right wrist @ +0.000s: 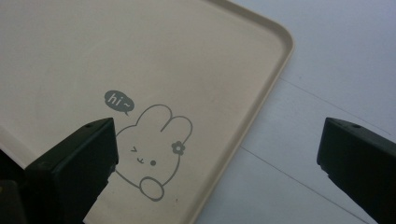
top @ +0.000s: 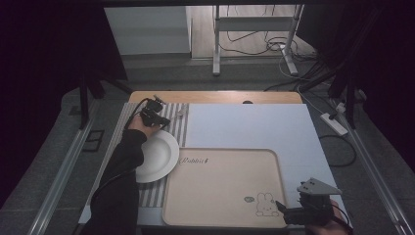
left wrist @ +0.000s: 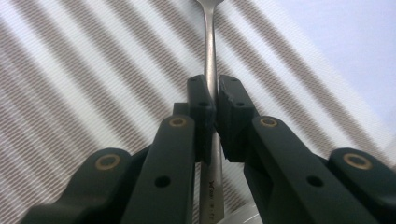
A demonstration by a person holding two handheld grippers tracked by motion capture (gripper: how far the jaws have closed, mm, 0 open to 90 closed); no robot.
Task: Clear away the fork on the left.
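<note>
Left gripper [left wrist: 214,100] clamped on utensil handle [left wrist: 211,56] at far-left striped mat [left wrist: 70,93]; right gripper [right wrist: 217,154] wide; next, likely lift toward tray [right wrist: 261,93].

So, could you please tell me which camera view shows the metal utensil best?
The left gripper view: the utensil's handle runs up the frame, clamped between the left hand-held gripper jaws over the striped placemat. The high view shows it small beyond the plate. The right gripper view faces the tray.
</note>
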